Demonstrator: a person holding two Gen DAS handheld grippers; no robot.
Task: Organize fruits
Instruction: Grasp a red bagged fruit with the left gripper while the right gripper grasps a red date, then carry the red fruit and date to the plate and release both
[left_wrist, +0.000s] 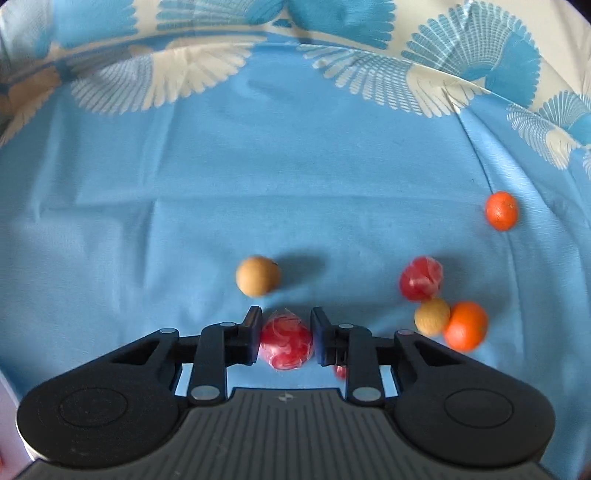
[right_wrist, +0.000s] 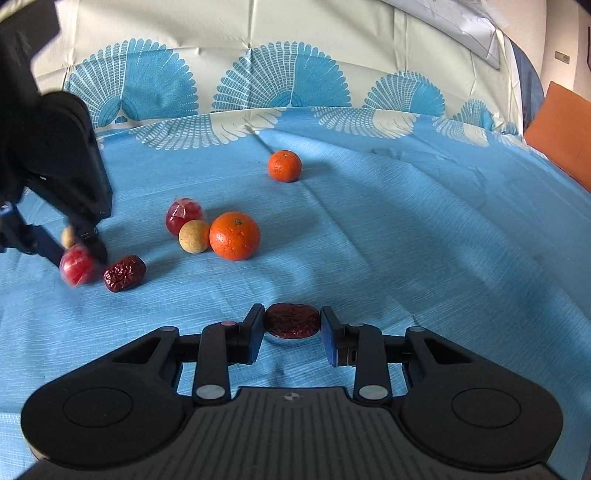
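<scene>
My left gripper (left_wrist: 285, 338) is shut on a red wrapped fruit (left_wrist: 286, 341), which also shows in the right wrist view (right_wrist: 77, 266) just above the blue cloth. My right gripper (right_wrist: 291, 325) is closed around a dark red jujube (right_wrist: 292, 320). A second jujube (right_wrist: 124, 273) lies next to the left gripper. Another red wrapped fruit (right_wrist: 183, 216), a tan ball (right_wrist: 194, 236) and a large orange (right_wrist: 234, 235) sit clustered together. A small orange (right_wrist: 284, 165) lies farther back. Another tan ball (left_wrist: 258, 275) lies just ahead of the left gripper.
The blue cloth (right_wrist: 406, 221) covers the whole surface, with a fan-patterned border (right_wrist: 280, 81) rising at the back. An orange cushion (right_wrist: 565, 144) stands at the far right.
</scene>
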